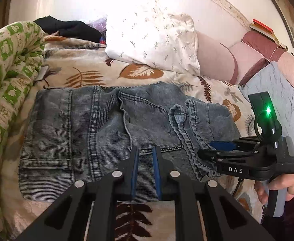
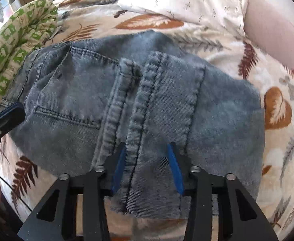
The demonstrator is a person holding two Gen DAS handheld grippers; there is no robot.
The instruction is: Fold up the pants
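The jeans [image 1: 98, 132] lie folded on the leaf-print blanket [image 1: 94, 76]. Left gripper [image 1: 145, 152] hangs slightly parted over denim, gripping nothing; right gripper [image 2: 145, 152] straddles the hem, unclamped. Likely next: pinch, fold across.

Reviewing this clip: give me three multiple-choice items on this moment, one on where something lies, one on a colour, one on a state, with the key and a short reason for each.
1. Where do the jeans lie?
A. on the leaf-print blanket
B. on a wooden floor
C. on a chair

2. What colour are the pads inside the right gripper?
A. red
B. blue
C. yellow

3. How does the trouser hem sit at the right gripper?
A. hanging far from it
B. between its jaws
C. wrapped around its handle

Key: 1 A, leaf pattern shows all around the denim. 2 B, blue strips line both fingers. 3 B, the folded hem runs down between the two blue pads; whether they pinch it is not clear.
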